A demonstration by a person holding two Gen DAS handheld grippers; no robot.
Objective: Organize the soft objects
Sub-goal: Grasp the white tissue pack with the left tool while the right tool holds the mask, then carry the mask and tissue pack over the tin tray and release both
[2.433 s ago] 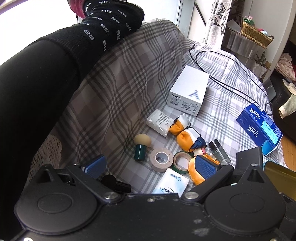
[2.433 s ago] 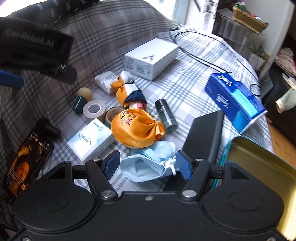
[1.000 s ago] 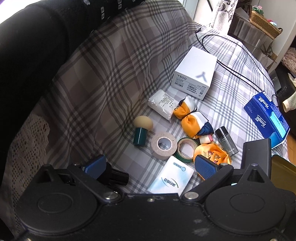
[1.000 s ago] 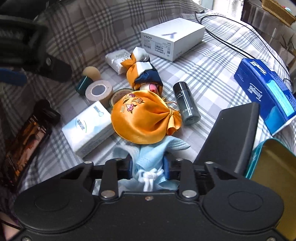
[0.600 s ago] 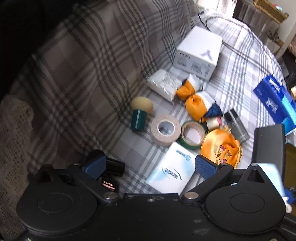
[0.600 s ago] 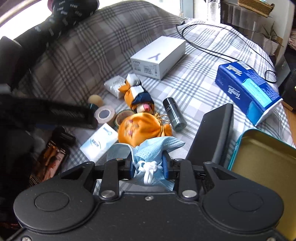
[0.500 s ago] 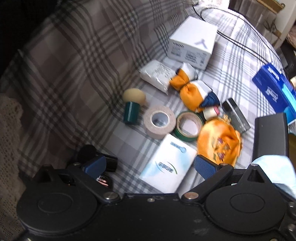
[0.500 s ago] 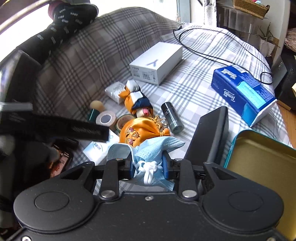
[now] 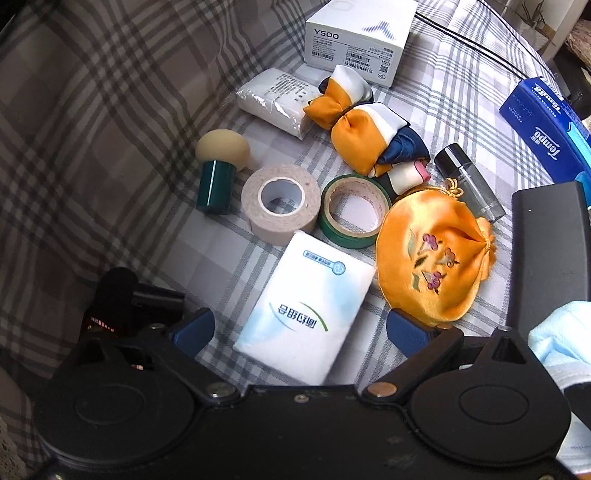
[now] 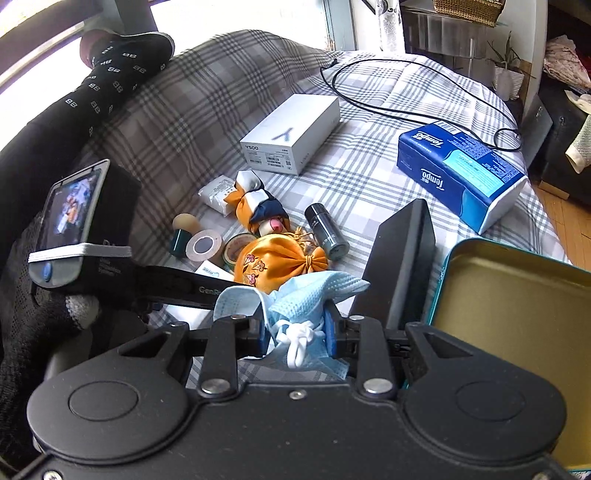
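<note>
While the right gripper (image 10: pixel 295 338) is clamped on the crumpled blue face mask (image 10: pixel 295 295), held clear of the plaid bedcover (image 9: pixel 110 110), the open teal tin (image 10: pixel 517 295) is seen at its 3 o'clock, just beside the jaws, so a short carry that way is judged to be all that is called for. In the left wrist view the left gripper (image 9: pixel 299 326) is found nearly at full spread and closing, its jaws set either side of the white tissue pack (image 9: pixel 306 306) without pressing on it. The pack's long axis is judged to run from 7 to 1 o'clock, and the orange embroidered pouch (image 9: pixel 432 258) is noted at 2 o'clock, just beside the right-hand pad. The left hand is thus reckoned nearer to both pack and pouch. Writing is read as follows: "Y500" on the white box (image 9: pixel 354 33), "Tempo" on the blue tissue box (image 10: pixel 458 173), and partial lettering "GenR" on the left gripper's finger in the right wrist view. The pack's print is taken to be Chinese characters, seen upside down and not made out.
</note>
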